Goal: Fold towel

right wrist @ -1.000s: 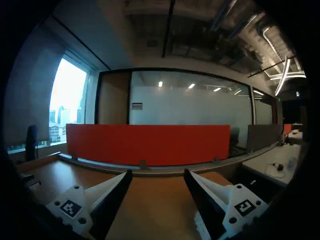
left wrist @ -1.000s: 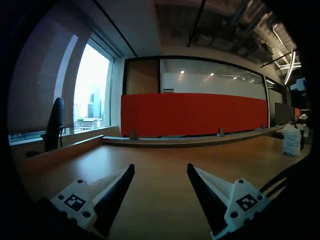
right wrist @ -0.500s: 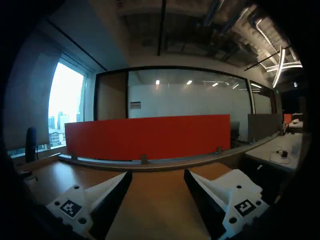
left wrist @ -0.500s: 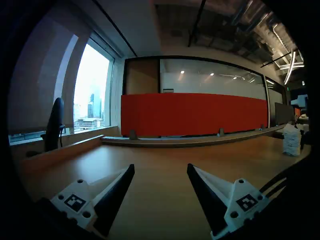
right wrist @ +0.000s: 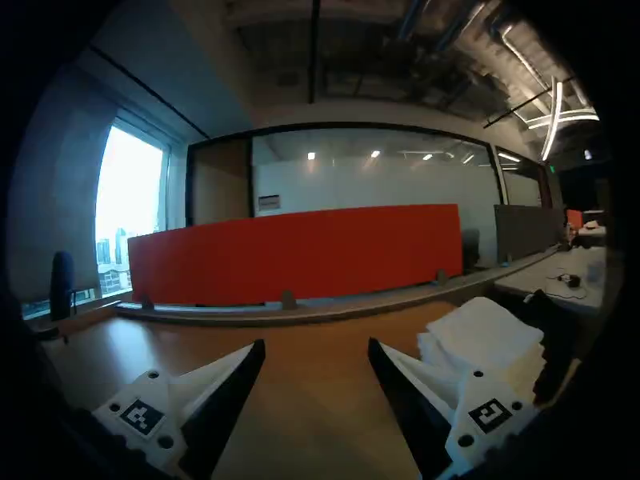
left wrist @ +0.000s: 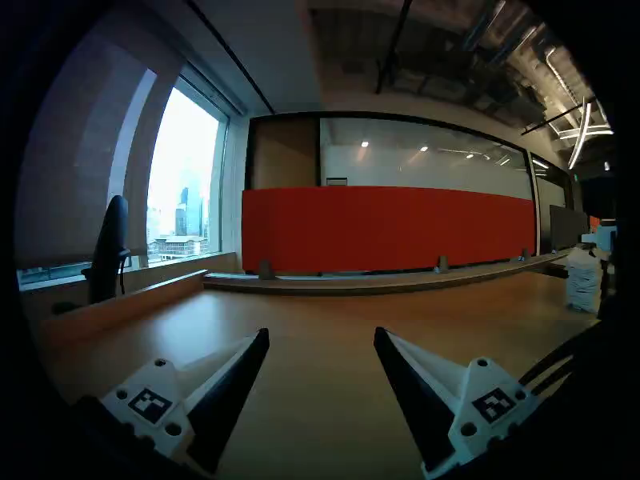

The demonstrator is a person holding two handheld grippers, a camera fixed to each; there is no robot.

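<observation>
The left gripper (left wrist: 320, 331), a pair of white plastic fingers with black inner faces, is hovering low over the smooth brown wooden table (left wrist: 320, 308). Its jaws are standing wide apart and are gripping nothing; bare table top is showing in the gap between them. The right gripper (right wrist: 315, 343), of the same white and black make, is likewise hanging just above the table with its fingers spread wide and nothing between them.

In the right gripper view, a stack of white folded towels (right wrist: 480, 330) is lying on the table toward its right edge, just behind that gripper's right-hand finger (right wrist: 416, 392). Whether the finger is touching the stack I cannot tell. A dark thing (right wrist: 552, 336) is sitting against the stack's right side; it is too dim to identify. In the left gripper view, a small white pile (left wrist: 583, 280) is standing far off near the table's right edge; it is too small to tell for sure what it is.

A long red partition panel (left wrist: 384, 228) is running along the table's far edge, held in small grey feet. Behind it a frosted glass wall (right wrist: 368, 184) is reflecting ceiling lights. A tall bright window (left wrist: 184, 192) is lighting the room beyond the table's left edge, and a black office chair (left wrist: 108, 248) is standing in front of it.
</observation>
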